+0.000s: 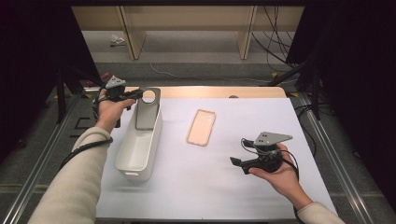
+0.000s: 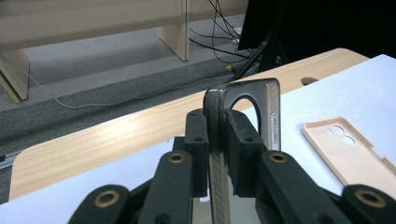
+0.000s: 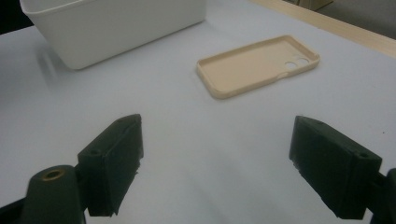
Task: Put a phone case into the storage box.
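High view, left to right: left gripper (image 1: 135, 94) holds a dark clear phone case (image 1: 148, 108) upright over the far end of the white bin (image 1: 138, 148), fingers (image 2: 196, 140) pinching its top edge. Beige phone case (image 1: 201, 127) lies flat on the counter (image 1: 224, 186), just right of the bin. Right gripper (image 1: 237, 163) hovers near the counter's right side, fingers (image 3: 116, 163) spread wide, empty. Risk: the pinch is narrow and near one edge; the case could swing or slip, catch the bin rim and tip outside.
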Action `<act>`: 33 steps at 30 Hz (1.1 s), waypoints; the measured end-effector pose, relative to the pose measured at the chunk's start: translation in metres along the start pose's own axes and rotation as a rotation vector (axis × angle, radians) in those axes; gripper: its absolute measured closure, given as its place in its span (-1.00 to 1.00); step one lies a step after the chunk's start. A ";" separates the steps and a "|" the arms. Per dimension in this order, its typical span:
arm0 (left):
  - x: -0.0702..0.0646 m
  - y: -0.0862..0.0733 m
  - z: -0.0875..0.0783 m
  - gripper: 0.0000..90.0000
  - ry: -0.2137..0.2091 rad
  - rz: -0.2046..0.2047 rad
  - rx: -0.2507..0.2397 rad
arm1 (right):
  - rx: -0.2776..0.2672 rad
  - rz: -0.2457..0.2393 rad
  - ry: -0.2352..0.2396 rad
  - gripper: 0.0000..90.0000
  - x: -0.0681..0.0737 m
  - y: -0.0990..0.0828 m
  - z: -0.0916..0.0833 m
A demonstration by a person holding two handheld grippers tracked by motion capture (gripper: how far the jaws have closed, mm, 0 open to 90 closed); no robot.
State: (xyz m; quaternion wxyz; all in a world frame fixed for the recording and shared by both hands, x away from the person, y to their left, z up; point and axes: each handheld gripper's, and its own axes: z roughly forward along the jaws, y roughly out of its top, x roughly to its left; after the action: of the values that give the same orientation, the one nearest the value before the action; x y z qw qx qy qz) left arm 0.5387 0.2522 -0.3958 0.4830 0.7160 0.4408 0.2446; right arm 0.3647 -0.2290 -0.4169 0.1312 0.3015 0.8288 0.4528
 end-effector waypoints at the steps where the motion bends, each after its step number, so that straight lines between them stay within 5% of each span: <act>1: 0.000 0.000 0.000 0.76 0.001 -0.002 0.001 | -0.001 0.000 0.000 -0.59 0.000 0.000 0.000; 33: 0.005 -0.003 0.007 0.68 0.057 0.021 0.078 | -0.002 0.002 0.003 -0.59 0.000 0.000 0.000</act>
State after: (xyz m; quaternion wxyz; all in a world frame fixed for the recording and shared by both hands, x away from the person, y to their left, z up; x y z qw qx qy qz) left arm 0.5451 0.2536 -0.4018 0.4393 0.7315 0.4562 0.2527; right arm 0.3649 -0.2291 -0.4169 0.1298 0.3016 0.8283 0.4541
